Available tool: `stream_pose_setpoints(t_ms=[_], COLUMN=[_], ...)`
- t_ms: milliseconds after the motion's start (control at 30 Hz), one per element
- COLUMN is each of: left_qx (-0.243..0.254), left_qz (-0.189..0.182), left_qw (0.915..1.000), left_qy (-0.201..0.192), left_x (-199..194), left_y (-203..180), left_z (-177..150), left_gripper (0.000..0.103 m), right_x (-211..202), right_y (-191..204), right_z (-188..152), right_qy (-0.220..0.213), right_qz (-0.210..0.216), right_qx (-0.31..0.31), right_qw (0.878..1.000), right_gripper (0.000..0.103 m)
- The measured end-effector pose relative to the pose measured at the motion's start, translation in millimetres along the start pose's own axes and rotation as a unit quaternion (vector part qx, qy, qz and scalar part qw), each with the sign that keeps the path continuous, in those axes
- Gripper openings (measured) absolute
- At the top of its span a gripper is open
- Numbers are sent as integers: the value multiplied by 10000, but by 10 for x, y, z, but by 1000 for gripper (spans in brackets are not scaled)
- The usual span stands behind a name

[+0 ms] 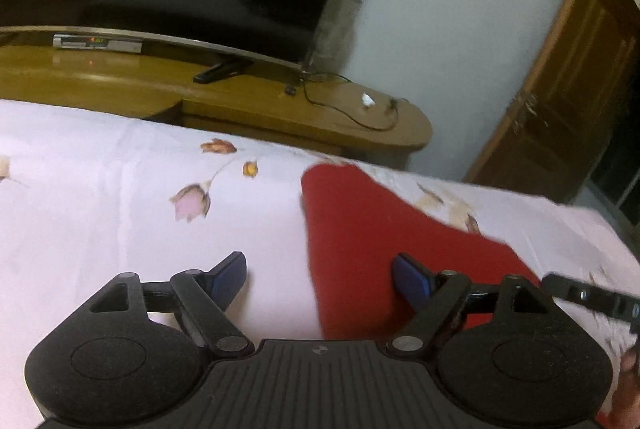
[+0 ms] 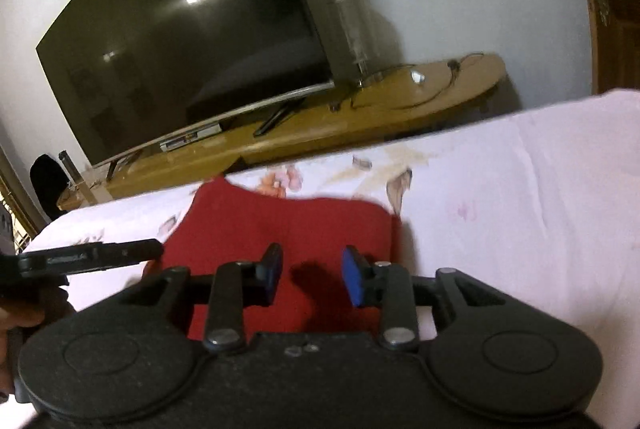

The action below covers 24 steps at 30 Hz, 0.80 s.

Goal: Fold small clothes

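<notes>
Lying under both grippers' parted fingers (image 2: 354, 279) (untouched): red cloth (image 2: 320, 229).

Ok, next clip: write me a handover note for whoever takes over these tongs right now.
Left tongs: open, empty, straddling the left edge of the red garment.
Right tongs: open, empty, over the garment.
Garment lies flat on the floral sheet, apparently already folded at least once.
Left to do: check whether another fold is needed, then finish.
</notes>
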<state>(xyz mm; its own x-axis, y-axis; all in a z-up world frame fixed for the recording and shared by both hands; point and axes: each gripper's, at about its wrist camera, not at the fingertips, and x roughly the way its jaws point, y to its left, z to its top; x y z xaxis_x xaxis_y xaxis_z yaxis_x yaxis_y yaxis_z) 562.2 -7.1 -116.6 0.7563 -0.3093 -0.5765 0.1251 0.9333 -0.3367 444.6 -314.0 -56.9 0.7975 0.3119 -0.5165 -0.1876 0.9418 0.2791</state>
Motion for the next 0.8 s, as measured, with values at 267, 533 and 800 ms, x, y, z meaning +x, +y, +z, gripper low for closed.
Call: stream_pose_setpoints(t_ms=[267,533,800], left_qx=[274,174,-757], left_qz=[363,-1107,-1894], left_qw=[9979,9895,9650], left_qy=[467,916,1649], left_x=[275,-390,-147], left_y=[-54,124,290], left_z=[36,-160,-394], left_gripper=[86,84,70], right_x=[388,-263,-150], right_y=[37,-545,-1078], right_z=[23,-43,-389], right_qy=[685,434,1179], right_qz=[-433,571,1516], right_qx=[-304,1054,2523], right_qw=[9963,9918,9484], right_gripper=[44,84,82])
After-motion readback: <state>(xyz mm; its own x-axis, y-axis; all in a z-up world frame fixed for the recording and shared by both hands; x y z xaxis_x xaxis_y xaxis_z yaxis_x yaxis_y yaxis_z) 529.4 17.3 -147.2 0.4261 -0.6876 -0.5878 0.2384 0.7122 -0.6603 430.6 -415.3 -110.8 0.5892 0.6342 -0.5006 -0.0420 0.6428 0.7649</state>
